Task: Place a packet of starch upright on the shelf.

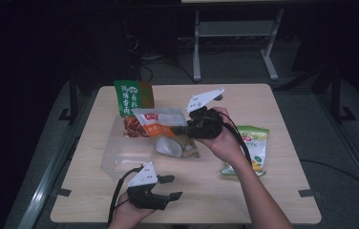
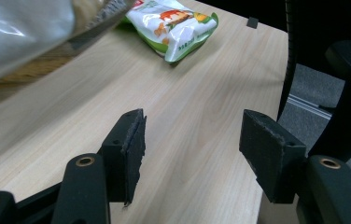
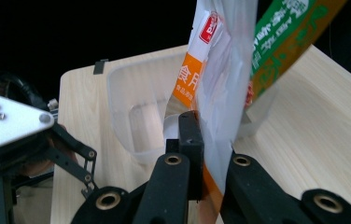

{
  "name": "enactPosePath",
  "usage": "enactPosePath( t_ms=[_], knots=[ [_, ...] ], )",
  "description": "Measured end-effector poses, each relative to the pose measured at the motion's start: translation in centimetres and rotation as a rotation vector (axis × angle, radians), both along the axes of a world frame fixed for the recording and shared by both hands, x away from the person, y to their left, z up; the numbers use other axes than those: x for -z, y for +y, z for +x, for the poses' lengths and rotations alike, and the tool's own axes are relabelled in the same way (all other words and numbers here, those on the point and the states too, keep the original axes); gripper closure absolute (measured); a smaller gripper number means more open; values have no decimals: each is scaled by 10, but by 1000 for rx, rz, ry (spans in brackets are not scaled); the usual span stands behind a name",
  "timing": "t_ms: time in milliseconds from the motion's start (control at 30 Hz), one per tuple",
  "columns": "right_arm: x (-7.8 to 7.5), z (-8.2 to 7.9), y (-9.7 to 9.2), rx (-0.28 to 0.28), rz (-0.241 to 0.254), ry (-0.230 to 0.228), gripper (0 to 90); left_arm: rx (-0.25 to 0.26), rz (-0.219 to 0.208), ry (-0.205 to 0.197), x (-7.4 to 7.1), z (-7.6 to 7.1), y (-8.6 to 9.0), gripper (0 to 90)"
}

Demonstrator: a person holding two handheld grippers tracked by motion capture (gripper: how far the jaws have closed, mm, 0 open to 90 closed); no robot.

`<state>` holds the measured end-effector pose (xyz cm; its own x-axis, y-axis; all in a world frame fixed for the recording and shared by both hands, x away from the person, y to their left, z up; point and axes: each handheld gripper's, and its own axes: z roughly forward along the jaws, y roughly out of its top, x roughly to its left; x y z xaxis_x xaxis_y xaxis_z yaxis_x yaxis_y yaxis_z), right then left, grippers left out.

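Above the clear plastic bin (image 1: 120,155) on the table (image 1: 282,191), the right claw (image 1: 180,129) is clamped on the orange-and-clear snack bag (image 1: 161,125), holding it lifted; its own view shows the jaws pinching the bag's edge (image 3: 215,140), hidden from above; three bags in all: this one, a green one (image 1: 132,98) standing in the bin, a green-white one (image 1: 251,150) lying flat at the right; one bin; the left claw (image 1: 170,187) gapes wide, empty, over bare table near the front edge.

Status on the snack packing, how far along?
Done: green pack stands in the clear bin. In hand: right gripper is clamped on the orange-and-white pouch, over the bin's right edge. Left gripper is open, holding nothing. Left: green-and-white bag on the table.
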<state>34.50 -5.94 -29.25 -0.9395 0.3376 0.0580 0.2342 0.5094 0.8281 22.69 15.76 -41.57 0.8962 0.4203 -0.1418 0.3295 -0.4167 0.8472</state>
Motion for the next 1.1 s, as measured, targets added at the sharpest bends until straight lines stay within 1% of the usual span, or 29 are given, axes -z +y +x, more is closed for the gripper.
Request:
enactPosePath(
  t_ms=[67, 133, 267, 333, 367, 433, 567, 600, 633, 700, 733, 767, 833, 900, 967, 1000, 1067, 1100],
  knots=[
    [-2, 1, 5, -7, 3, -3, 900, -7, -10, 5, 1, -1, 1, 401],
    [-4, 2, 9, -15, 6, -11, 900, -7, -2, 13, 1, -3, 2, 399],
    [-6, 6, 18, -25, 12, -5, 900, -8, -1, 17, 1, -4, 4, 398],
    [-6, 9, 24, -36, 6, -13, 900, -7, -4, 18, 1, -4, 4, 397],
    [-7, 10, 26, -34, 7, -7, 900, -4, -3, 17, 1, -4, 4, 397],
    [-7, 12, 32, -39, 7, -10, 900, -3, -7, 15, 1, -3, 3, 397],
    [-7, 20, 47, -51, 15, -6, 900, -13, -11, 32, 4, -1, 3, 397],
    [-7, 22, 51, -59, 11, -14, 900, -13, -8, 31, 3, -1, 4, 397],
    [-6, 24, 56, -60, 16, -6, 900, -13, -4, 26, 3, -1, 5, 397],
    [-5, 27, 63, -64, 18, -6, 900, -13, -3, 17, 2, 0, 7, 397],
    [-4, 29, 68, -65, 23, 5, 900, -14, -7, 16, 2, 0, 7, 397],
    [-3, 30, 71, -67, 25, 9, 900, -12, 0, 11, 2, 0, 7, 397],
    [0, 35, 80, -73, 28, 12, 900, -12, -5, 7, 2, 0, 7, 397],
    [4, 40, 89, -78, 26, 15, 900, -17, -1, 7, 2, -1, 7, 397],
    [8, 45, 102, -77, 36, 35, 900, -19, -2, 14, 2, -1, 6, 394],
    [8, 45, 102, -77, 36, 35, 900, -18, -4, 17, 3, 0, 6, 394],
    [11, 49, 109, -81, 35, 37, 900, -15, -2, 12, 3, 0, 6, 394],
    [12, 50, 113, -80, 35, 46, 900, -14, -2, 11, 3, -1, 6, 395]
  ],
)
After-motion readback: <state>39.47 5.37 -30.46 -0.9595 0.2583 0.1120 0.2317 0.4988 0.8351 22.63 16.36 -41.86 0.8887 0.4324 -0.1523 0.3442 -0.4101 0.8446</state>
